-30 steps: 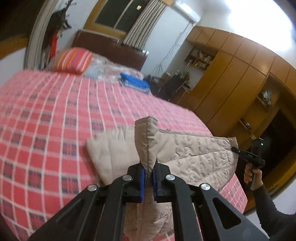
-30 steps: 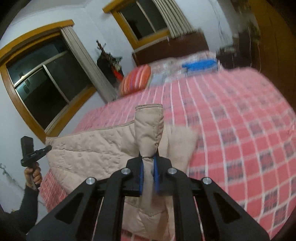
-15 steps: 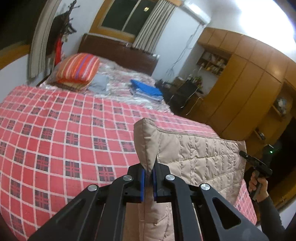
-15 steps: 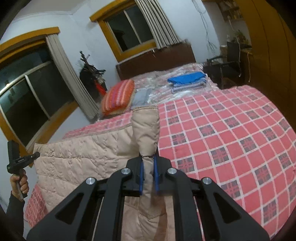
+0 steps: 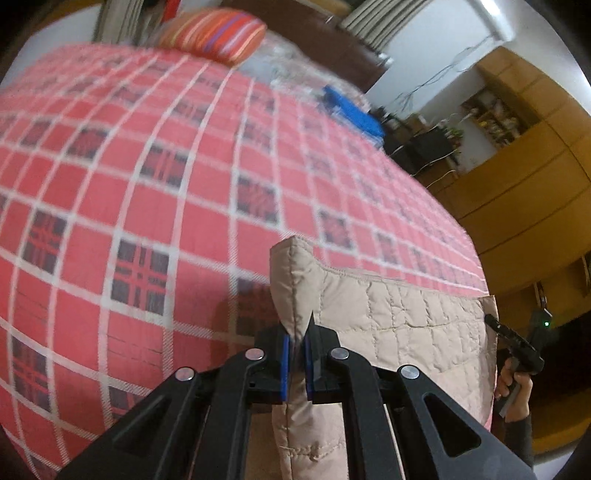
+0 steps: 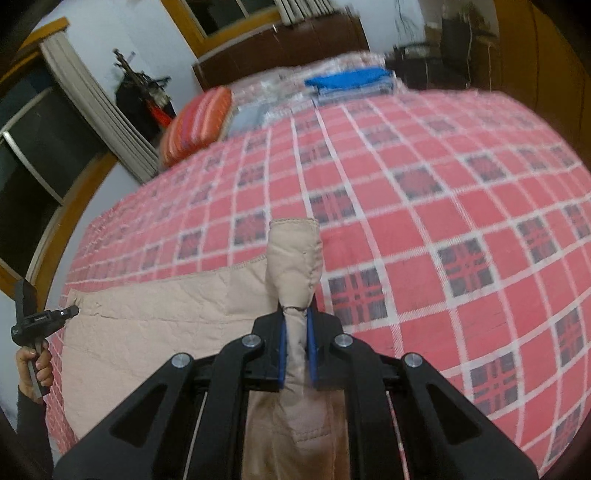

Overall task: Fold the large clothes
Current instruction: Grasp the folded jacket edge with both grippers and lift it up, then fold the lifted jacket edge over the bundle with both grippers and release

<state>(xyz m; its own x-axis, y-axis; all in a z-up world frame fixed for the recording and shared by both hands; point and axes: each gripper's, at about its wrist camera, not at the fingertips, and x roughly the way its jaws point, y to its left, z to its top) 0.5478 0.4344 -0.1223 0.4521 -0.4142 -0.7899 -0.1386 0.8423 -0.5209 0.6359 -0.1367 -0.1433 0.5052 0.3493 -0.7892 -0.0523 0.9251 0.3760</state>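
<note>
A beige quilted garment point(image 5: 399, 332) hangs stretched between both grippers above the red checked bedspread point(image 5: 147, 206). My left gripper point(image 5: 295, 350) is shut on one corner, which sticks up past its blue pads. My right gripper point(image 6: 295, 339) is shut on the other corner, a rolled tab of the beige quilted garment point(image 6: 155, 325) standing above the jaws. The right gripper point(image 5: 513, 343) also shows in the left wrist view, held by a hand at the cloth's far edge. The left gripper point(image 6: 44, 319) shows likewise in the right wrist view.
A striped orange pillow point(image 5: 214, 31) and folded blue clothes point(image 6: 347, 81) lie at the head of the bed. Wooden cabinets point(image 5: 524, 177) stand along the bed's right side. Curtained windows point(image 6: 48, 147) line the left wall.
Both grippers have tilted down and moved lower toward the bedspread, carrying the stretched garment with them. The room's far wall has slid up out of view.
</note>
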